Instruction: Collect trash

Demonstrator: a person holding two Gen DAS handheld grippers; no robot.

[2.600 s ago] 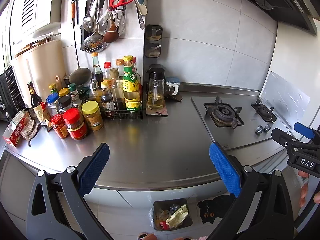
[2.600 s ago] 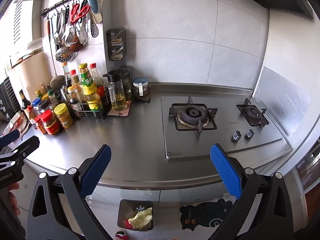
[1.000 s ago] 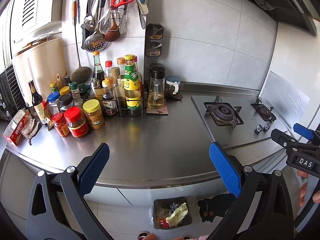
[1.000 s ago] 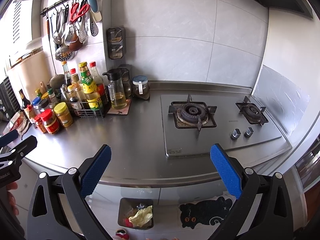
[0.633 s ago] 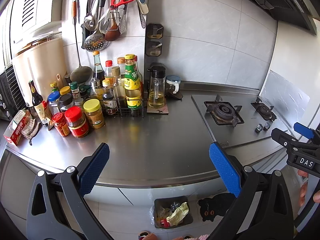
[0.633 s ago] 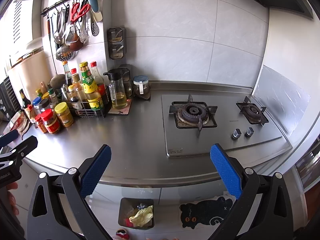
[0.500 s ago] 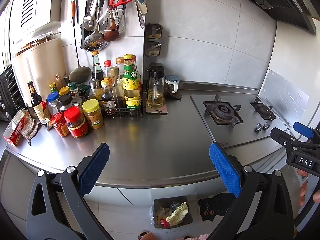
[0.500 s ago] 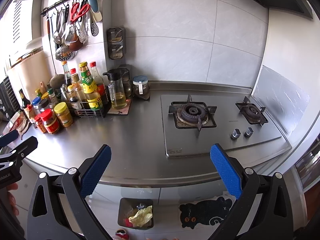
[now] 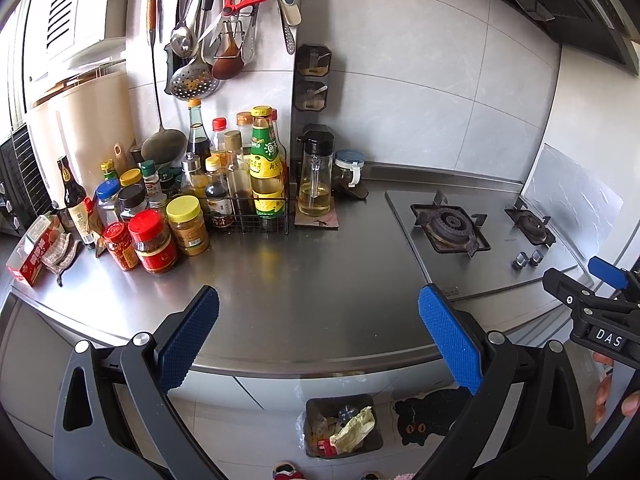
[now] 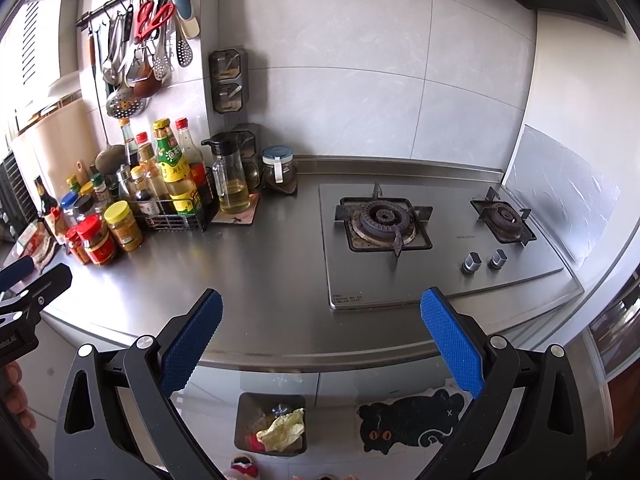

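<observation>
A grey trash bin (image 9: 316, 450) stands on the floor below the counter edge, holding a crumpled yellow wrapper (image 9: 354, 428) and other scraps; it also shows in the right wrist view (image 10: 244, 408). My left gripper (image 9: 318, 340) is open and empty, held in front of the steel counter (image 9: 312, 280) above the bin. My right gripper (image 10: 320, 340) is open and empty, also in front of the counter (image 10: 272, 280). Each gripper shows at the edge of the other's view.
Sauce bottles and jars (image 9: 256, 168) crowd the counter's back left, with a red box and a cloth (image 9: 34, 252) at the far left. A two-burner gas hob (image 10: 384, 224) sits at the right. Utensils hang on a wall rail (image 9: 224, 20). A black cat mat (image 10: 408, 416) lies on the floor.
</observation>
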